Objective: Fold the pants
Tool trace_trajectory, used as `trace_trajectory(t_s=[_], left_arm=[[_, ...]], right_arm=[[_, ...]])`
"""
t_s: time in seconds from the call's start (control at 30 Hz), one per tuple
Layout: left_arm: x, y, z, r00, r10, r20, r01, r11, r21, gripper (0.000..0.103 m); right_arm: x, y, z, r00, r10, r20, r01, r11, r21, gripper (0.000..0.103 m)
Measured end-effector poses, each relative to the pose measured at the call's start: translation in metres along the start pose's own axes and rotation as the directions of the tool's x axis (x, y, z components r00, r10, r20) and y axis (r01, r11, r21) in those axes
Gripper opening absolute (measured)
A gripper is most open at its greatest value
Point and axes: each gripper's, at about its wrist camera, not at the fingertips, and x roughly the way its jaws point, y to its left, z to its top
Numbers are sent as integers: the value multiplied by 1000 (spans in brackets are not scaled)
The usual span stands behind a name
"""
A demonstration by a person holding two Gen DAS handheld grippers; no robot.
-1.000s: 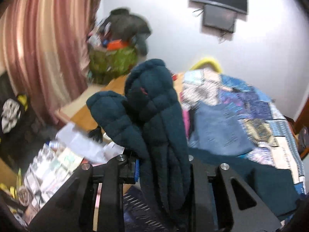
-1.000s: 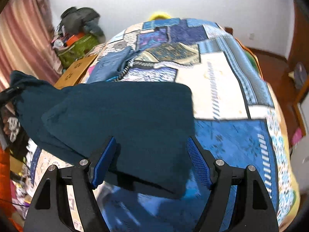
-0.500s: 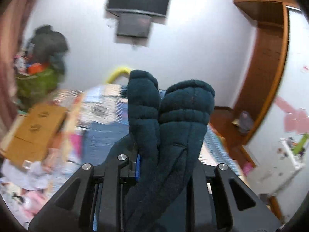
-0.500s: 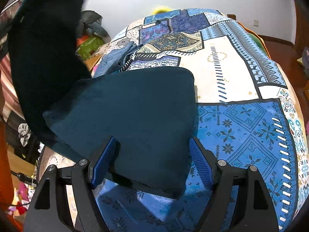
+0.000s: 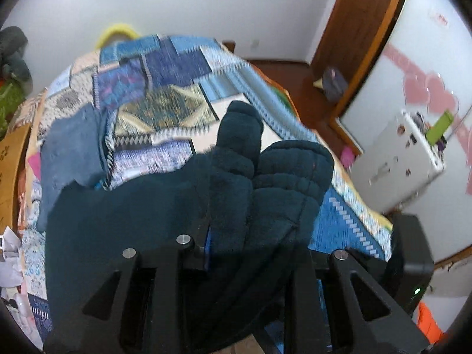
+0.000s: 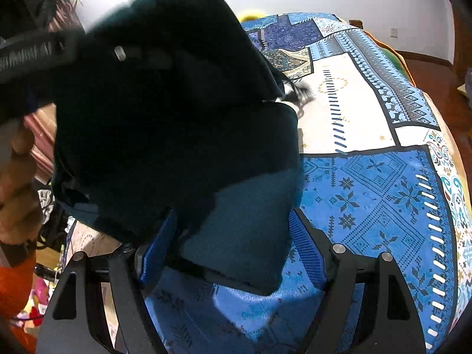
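The dark teal fleece pants (image 6: 242, 230) lie partly flat on the patchwork bedspread (image 6: 383, 194). Their other end is lifted and hangs over the flat part as a dark fold (image 6: 165, 112). My left gripper (image 5: 250, 250) is shut on that bunched end (image 5: 265, 183), which bulges up between its fingers. In the right wrist view the left gripper (image 6: 118, 53) shows at the upper left, half wrapped in cloth, with a hand (image 6: 17, 177) below it. My right gripper (image 6: 233, 247) is open, low over the near edge of the flat part, and its blue pads (image 6: 306, 247) stand apart on either side of the cloth.
A blue denim garment (image 5: 70, 147) lies on the far left of the bed. A white cabinet (image 5: 398, 159) and a wooden door frame (image 5: 362, 29) stand to the right. A cardboard box (image 5: 11, 153) sits at the left edge.
My left gripper has swung the pants' end from the left side of the bed across and over the flat part, turning as it went. The right gripper has stayed where it was.
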Motion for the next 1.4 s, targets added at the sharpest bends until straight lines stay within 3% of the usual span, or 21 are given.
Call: trace_trajectory(t_s=[0.13, 0.2, 0.23, 0.27, 0.37, 0.57, 0.7, 0.83, 0.97, 1.13, 1.27, 1.4], left_arm=[[-7, -5, -8, 999, 15, -34, -14, 999, 37, 36], [-10, -5, -9, 998, -11, -68, 13, 1000, 26, 53], [-10, -6, -9, 997, -26, -73, 28, 999, 18, 68], [-15, -5, -11, 997, -46, -70, 46, 999, -1, 73], [-29, -5, -15, 996, -65, -53, 64, 998, -11, 83], [-69, 2, -8, 998, -39, 47, 39, 999, 5, 91], [-89, 25, 4, 981, 91, 169, -98, 995, 36, 101], [-83, 63, 16, 952, 241, 188, -249, 968, 21, 101], [-63, 115, 28, 922, 361, 142, -358, 933, -45, 101], [-25, 169, 40, 923, 382, 54, -377, 922, -85, 101], [29, 203, 42, 905, 419, -78, -424, 903, -68, 101], [83, 230, 23, 862, 449, -234, -464, 886, -10, 101]], right_arm=[[-8, 0, -3, 1000, -3, 7, 3, 1000, 3, 76], [-12, 1, -5, 1000, -10, 10, 10, 1000, -1, 76], [-14, 3, -7, 1000, -20, 13, 20, 1000, -7, 76], [-16, 3, -7, 1000, -26, 16, 26, 1000, -10, 76], [-21, 6, -10, 999, -31, 16, 31, 999, -18, 76], [-30, 10, -18, 998, -62, 10, 63, 997, -48, 76], [-30, 10, -19, 998, -59, 10, 60, 998, -36, 76], [-29, 12, -21, 998, -55, 7, 55, 998, -29, 76], [-23, 15, -21, 998, -58, -5, 58, 998, -28, 76], [-15, 16, -18, 998, -56, -25, 55, 998, -21, 76], [-13, 20, -14, 998, -54, -26, 53, 998, -21, 76], [-13, 20, -14, 998, -60, -32, 59, 998, -17, 76]])
